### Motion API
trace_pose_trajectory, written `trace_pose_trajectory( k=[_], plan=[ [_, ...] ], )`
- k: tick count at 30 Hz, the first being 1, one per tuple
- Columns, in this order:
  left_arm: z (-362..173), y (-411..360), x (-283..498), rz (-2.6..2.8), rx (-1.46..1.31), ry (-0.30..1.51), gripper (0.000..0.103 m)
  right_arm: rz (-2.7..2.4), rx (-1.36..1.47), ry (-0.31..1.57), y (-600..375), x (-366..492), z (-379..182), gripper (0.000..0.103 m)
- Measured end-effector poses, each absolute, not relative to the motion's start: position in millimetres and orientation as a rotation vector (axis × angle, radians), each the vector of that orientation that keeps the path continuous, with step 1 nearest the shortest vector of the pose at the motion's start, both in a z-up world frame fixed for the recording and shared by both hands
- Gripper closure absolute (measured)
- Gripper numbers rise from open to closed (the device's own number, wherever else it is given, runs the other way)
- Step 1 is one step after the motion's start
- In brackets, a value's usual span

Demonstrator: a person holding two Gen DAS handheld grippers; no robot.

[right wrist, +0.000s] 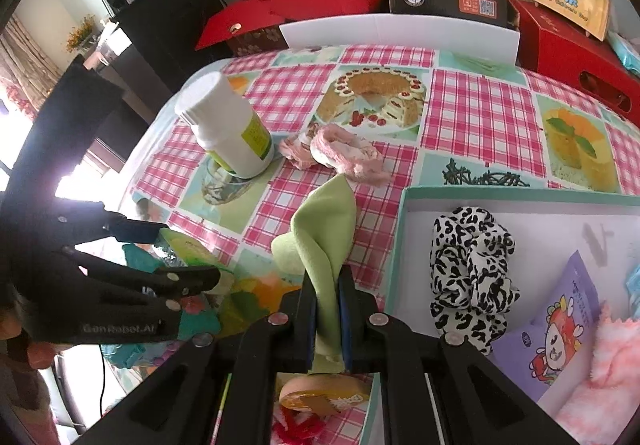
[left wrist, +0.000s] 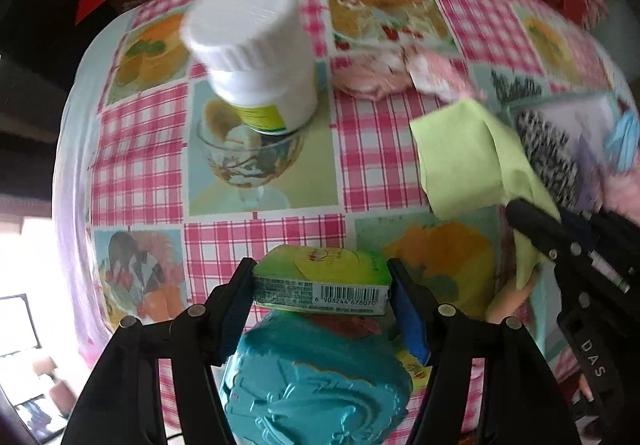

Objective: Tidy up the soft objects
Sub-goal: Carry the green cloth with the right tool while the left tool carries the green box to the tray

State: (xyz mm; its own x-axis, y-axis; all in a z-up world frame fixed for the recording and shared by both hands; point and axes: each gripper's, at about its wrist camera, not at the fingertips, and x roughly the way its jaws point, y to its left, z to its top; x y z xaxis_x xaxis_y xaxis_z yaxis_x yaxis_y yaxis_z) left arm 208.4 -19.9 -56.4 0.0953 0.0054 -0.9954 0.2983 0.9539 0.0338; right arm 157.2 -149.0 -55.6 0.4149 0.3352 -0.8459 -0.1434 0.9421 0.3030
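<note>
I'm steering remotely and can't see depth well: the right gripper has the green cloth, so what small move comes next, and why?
Probably carry the right gripper a little rightward, over the teal-rimmed box, before letting go. Its jaws are shut on the green cloth, which hangs over the checked tablecloth just outside the box's rim. The leopard-print scrunchie already lies inside, with bare floor beside it.

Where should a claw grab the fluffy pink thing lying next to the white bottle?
Probably at the raised loop in the middle of the pink scrunchie, coming straight down from above. It lies flat and crumpled on the tablecloth, so the sides offer little to pinch. The white bottle stands close on one side, so closing along the free direction seems safer.
</note>
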Motion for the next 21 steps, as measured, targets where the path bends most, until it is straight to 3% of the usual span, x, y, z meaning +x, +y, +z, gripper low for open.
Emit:
trace_pose_trajectory(
  k=[13,21],
  plan=[
    [-5.5,28.1,182.0,-0.049,-0.024,1.246,0.037,0.376,0.300,1.022,-163.3,148.4,-31.2,0.093],
    [-0.7,4.2,185.5,-0.015,-0.049,1.188,0.037,0.377,0.328,0.999,-171.0,144.7,-25.5,0.093]
  ],
)
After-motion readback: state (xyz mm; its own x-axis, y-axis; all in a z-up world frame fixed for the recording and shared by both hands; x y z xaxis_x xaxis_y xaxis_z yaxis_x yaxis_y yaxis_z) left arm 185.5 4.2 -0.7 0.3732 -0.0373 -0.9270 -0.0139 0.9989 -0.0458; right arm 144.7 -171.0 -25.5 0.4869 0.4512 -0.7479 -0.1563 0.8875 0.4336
